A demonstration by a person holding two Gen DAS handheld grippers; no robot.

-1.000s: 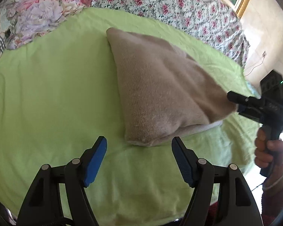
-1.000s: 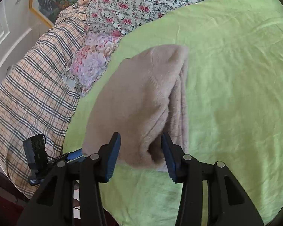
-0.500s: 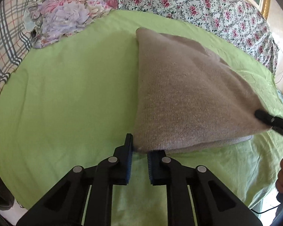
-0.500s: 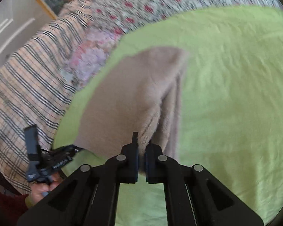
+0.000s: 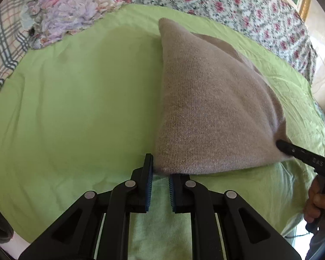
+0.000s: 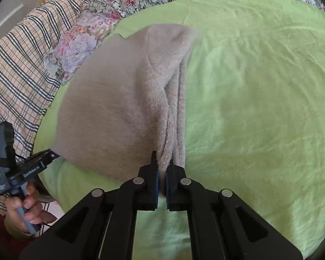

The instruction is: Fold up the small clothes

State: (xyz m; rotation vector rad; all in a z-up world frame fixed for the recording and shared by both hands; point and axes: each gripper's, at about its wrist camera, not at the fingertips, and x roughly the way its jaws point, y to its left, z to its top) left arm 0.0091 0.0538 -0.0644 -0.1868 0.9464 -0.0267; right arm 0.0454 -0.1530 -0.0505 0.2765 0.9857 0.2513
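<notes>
Now both pinch near edge of beige knit garment [image 5: 208, 108] on green sheet [image 5: 75, 108]: left hand-held gripper [image 5: 160, 177] barely nips corner, may slip; right hand-held gripper [image 6: 161, 173] grips thick layers, may shed one.

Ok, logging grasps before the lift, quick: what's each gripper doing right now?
Left gripper: closed on the near corner of the beige knit garment.
Right gripper: closed on its other near corner.
</notes>
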